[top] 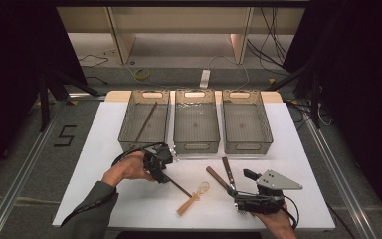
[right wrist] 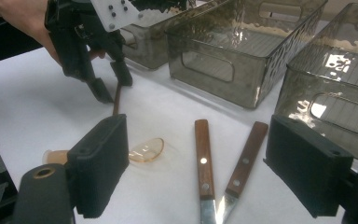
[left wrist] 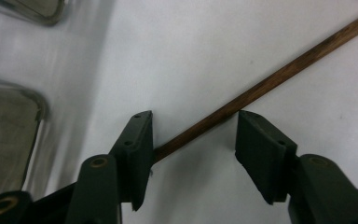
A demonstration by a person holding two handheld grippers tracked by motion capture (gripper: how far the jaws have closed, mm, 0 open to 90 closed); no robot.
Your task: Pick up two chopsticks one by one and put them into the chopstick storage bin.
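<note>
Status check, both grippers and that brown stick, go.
Left gripper open, straddling brown stick on the table. Right gripper open, empty, near two knives. Nothing blocking.

Count from my position: three smoky clear bins (top: 144,122) (top: 196,122) (top: 246,122) beyond my tools. Two thin brown sticks, one in the bin (top: 146,121) ahead of my left tool, one between its jaws (left wrist: 265,84). Two wooden-handled knives (right wrist: 203,161) (right wrist: 243,161) before my right tool. One whisk (top: 194,197) between my tools.

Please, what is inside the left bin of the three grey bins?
The left bin contains one thin brown stick, lying diagonally across its floor. Nothing else is visible there. The near wall hides a strip of the floor behind it, so something small there cannot be excluded.
</note>
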